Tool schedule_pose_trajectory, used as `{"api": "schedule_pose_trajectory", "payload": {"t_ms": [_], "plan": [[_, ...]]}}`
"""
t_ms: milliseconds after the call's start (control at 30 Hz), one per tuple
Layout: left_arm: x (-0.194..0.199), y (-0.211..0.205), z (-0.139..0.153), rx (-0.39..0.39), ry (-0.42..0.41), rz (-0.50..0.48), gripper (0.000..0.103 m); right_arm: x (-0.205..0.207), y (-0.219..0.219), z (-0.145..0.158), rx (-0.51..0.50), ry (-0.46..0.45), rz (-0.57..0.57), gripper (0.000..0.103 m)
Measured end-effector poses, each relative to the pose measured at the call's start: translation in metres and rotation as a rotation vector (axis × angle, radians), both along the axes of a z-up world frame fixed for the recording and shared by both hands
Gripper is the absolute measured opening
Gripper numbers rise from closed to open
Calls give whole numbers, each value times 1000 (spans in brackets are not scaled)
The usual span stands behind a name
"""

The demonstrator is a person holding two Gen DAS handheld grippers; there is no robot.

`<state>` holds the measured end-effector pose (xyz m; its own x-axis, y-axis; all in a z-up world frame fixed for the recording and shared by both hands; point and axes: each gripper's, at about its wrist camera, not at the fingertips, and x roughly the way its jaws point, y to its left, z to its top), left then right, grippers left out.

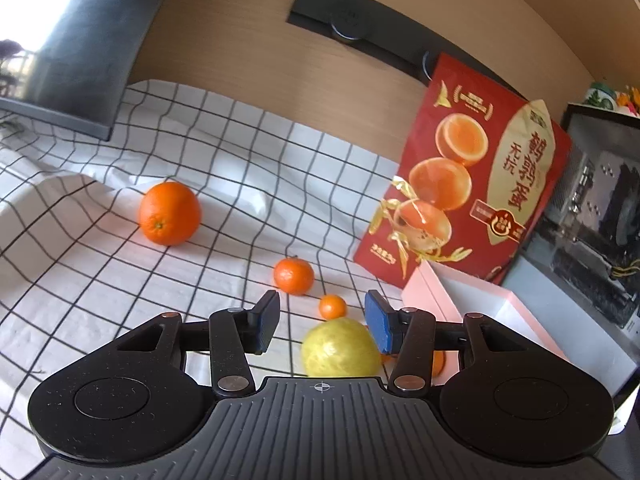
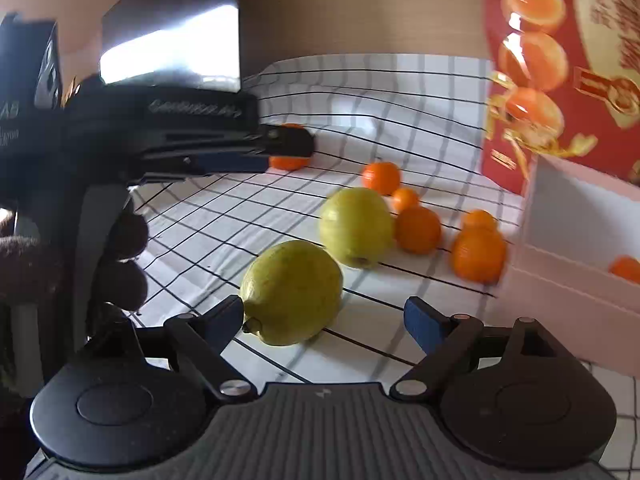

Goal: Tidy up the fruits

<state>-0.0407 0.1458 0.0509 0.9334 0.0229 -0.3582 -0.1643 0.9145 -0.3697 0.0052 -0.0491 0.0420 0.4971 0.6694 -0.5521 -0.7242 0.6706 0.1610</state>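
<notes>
Black-gridded white tablecloth (image 2: pixel 400 92), fruit scattered! Right gripper (image 2: pixel 324 322) gapes, empty; the near yellow-green lemon-shaped fruit (image 2: pixel 292 292) lies just ahead, nub end touching its left pad, long axis slanting across the gap. Left gripper (image 1: pixel 322 326) gapes too, farther off.

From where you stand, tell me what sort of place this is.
Probably a home desk or study corner, not a kitchen: a dark monitor stands at the back, an open computer case sits beside the red gift box, and a checked cloth covers the surface under the fruit.
</notes>
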Motion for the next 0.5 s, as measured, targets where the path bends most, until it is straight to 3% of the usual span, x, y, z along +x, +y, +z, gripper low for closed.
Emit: {"api": "schedule_pose_trajectory", "payload": {"t_ms": [100, 267, 400, 500], "plan": [[-10, 7, -2, 8, 6, 15, 52, -3, 18, -1, -19, -3, 21, 87], [-35, 28, -4, 11, -10, 128, 52, 0, 44, -7, -40, 30, 52, 87], [-50, 48, -3, -13, -37, 219, 52, -2, 65, -7, -65, 2, 66, 81], [-55, 55, -3, -35, -41, 235, 52, -6, 81, -7, -94, -47, 85, 68]]}}
